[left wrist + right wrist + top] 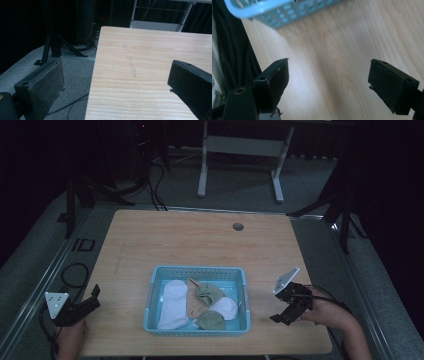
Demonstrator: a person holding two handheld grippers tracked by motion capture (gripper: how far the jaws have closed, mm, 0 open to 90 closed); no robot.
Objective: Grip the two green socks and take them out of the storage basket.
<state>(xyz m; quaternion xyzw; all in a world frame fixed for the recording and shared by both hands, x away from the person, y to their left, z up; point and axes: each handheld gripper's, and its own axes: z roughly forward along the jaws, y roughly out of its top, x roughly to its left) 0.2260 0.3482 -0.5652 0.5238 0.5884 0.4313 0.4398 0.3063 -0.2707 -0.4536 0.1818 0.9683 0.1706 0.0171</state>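
1. A light blue basket (153, 295) with perforated walls stands on the near half of the wooden tabletop (200, 240), about midway between its left and right edges. In the right gripper view one blurred corner of the basket (274, 12) crosses the top left of the frame.
2. Socks lie loosely together inside the basket: a white sock (172, 305) along the left side, a tan sock (194, 302) beside it, two olive-green socks (209, 293) toward the middle and front, and a second white sock (226, 307) at the right. They overlap one another, and none hangs over the rim.
3. The right claw (282, 312) is held just above the tabletop, to the right of the basket and apart from it, pointing toward the basket's near right corner. In the right gripper view the right claw (328, 80) has its jaws spread wide, with bare wood between them and nothing gripped.
4. The left claw (92, 297) is held at the near left edge of the tabletop, well apart from the basket. In the left gripper view the left claw (115, 80) is likewise wide open and empty, one jaw over the grey floor (75, 75) and the other over the wood.
5. A grey three-cornered plate tops each gripper, and the person's hands enter from the bottom edge of the high view.
6. A round grommet hole (238, 226) sits near the far edge of the tabletop; beyond it a white frame (240, 150) stands on the floor.
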